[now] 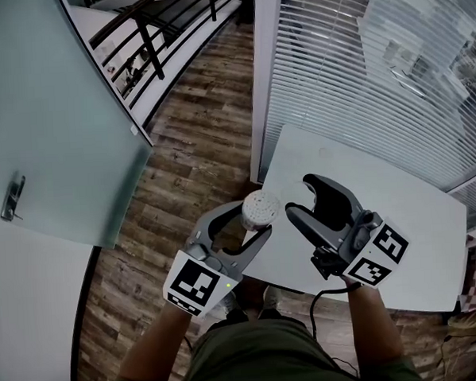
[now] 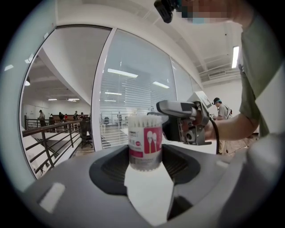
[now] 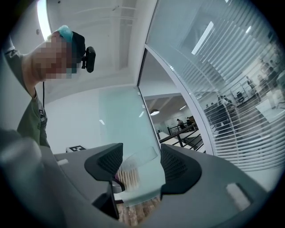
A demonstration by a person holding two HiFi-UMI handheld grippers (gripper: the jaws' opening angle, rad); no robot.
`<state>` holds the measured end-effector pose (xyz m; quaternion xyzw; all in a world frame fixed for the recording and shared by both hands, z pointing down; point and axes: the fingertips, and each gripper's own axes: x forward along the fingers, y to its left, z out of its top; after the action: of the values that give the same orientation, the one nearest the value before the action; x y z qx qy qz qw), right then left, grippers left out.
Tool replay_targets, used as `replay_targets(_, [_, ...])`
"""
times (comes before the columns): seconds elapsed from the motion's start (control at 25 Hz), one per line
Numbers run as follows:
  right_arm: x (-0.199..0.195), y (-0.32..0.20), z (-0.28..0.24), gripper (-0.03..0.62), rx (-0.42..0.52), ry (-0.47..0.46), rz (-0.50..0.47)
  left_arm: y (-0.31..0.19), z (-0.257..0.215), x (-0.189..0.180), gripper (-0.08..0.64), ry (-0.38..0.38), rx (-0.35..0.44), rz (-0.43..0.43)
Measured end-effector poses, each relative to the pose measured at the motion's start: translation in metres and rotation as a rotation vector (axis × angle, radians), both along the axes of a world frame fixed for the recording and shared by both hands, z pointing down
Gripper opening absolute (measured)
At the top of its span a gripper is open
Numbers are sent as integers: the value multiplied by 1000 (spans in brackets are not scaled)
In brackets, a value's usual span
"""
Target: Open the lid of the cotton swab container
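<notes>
The cotton swab container (image 2: 144, 142) stands upright, lid (image 1: 260, 202) up, pinched by the left gripper (image 1: 253, 221); the right gripper (image 1: 300, 196) is spread.

Left gripper (image 1: 254, 219) points roughly level, jaws clamped on the cotton swab container (image 1: 260, 208); right gripper (image 1: 299, 195) faces it, jaws apart.

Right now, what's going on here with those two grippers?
A person holds a gripper in each hand at the corner of a white table. The left gripper grips the cotton swab container around its body. The right gripper, jaws open, sits beside the lid, not yet on it. The lid is on.
</notes>
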<state>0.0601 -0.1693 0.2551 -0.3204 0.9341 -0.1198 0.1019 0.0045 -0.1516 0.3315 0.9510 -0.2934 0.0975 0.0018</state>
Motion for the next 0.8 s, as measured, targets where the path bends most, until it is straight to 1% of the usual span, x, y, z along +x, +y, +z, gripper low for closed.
replay_targets(0.32, [8,-4,5,276,-30,-18,12,-5,-12,4,239,15,13,2])
replay_targets(0.8, [26,-4,2,276,-21,-40,28,-17,-5,5,239,-15,11,-18])
